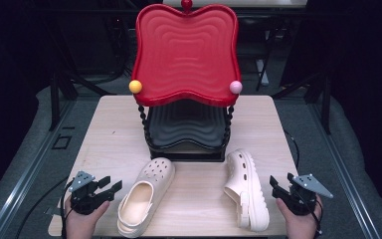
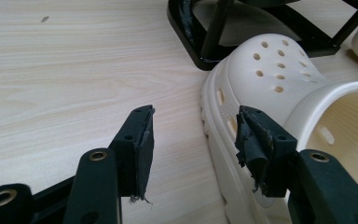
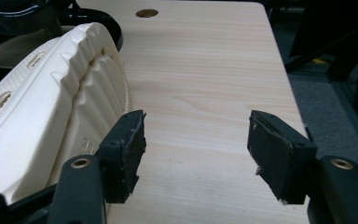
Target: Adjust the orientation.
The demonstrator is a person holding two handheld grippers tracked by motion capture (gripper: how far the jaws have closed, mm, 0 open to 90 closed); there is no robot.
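Both grippers, left (image 1: 113,188) and right (image 1: 275,183), spread wide, held nothing. Best: pinch each shoe (image 1: 146,194) by side wall, lift level.

Two cream clogs, left clog (image 1: 145,195) upright, right clog (image 1: 246,189) seemingly on its side

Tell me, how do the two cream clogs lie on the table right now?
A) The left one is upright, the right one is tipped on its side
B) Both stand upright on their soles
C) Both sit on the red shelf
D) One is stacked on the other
A: in the high view the left clog shows its open top, while the right clog lies on its side, its ridged sole facing the right hand-held gripper.
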